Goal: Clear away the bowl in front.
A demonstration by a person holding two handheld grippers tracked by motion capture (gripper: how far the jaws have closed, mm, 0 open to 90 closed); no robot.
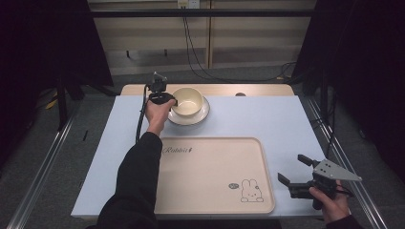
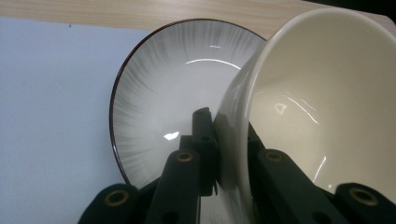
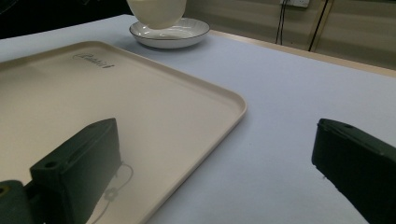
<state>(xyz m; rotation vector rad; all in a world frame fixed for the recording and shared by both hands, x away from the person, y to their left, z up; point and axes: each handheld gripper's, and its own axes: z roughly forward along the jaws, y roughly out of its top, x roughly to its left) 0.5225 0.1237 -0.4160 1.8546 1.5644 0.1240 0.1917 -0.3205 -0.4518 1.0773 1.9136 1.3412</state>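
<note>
A cream bowl (image 1: 187,101) sits over a white plate with a dark rim (image 1: 203,116) at the back of the table. My left gripper (image 1: 173,101) is shut on the bowl's left wall. In the left gripper view one jaw presses the outside of the bowl (image 2: 327,93) and the other the inside, with the bowl tilted above the plate (image 2: 154,93). Whether its base touches the plate I cannot tell. My right gripper (image 1: 291,168) is held open at the front right, beside a cream tray (image 1: 210,167). Its view shows the gripper (image 3: 217,140) with its jaws wide apart over the tray's corner (image 3: 140,102), and the bowl (image 3: 156,11) far off.
The tray bears a rabbit drawing (image 1: 250,191) and lies on a pale blue mat (image 1: 277,119). A wooden table strip (image 1: 258,89) runs along the back. Metal rails (image 1: 43,167) flank the table, and cables (image 1: 196,57) hang behind it.
</note>
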